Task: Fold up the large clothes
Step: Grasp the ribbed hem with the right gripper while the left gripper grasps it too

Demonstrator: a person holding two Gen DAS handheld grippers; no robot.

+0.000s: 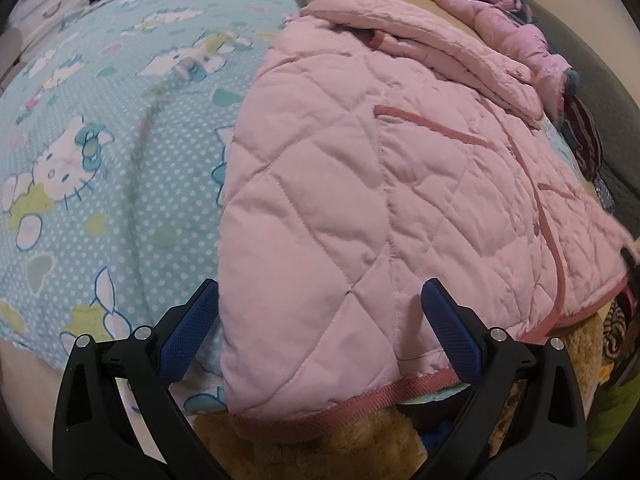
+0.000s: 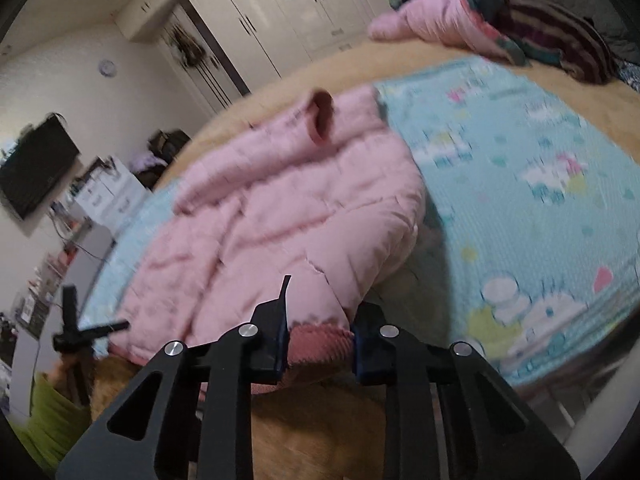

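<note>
A pink quilted jacket (image 1: 380,168) lies on a light-blue cartoon-print sheet (image 1: 100,120) on a bed. My left gripper (image 1: 320,300) is open, its blue-padded fingers (image 1: 448,320) straddling the jacket's near hem corner. In the right wrist view the jacket (image 2: 280,208) lies bunched, one sleeve cuff (image 2: 322,116) pointing up. My right gripper (image 2: 320,344) is shut on the jacket's dark-pink ribbed cuff (image 2: 320,346) at the near bed edge. The right view is motion-blurred.
A heap of other clothes (image 2: 500,28) lies at the far end of the bed, also in the left wrist view (image 1: 520,28). A tan fuzzy blanket (image 1: 320,448) covers the bed edge. White wardrobes (image 2: 300,4), a wall TV (image 2: 36,172) and a tripod (image 2: 72,320) stand left.
</note>
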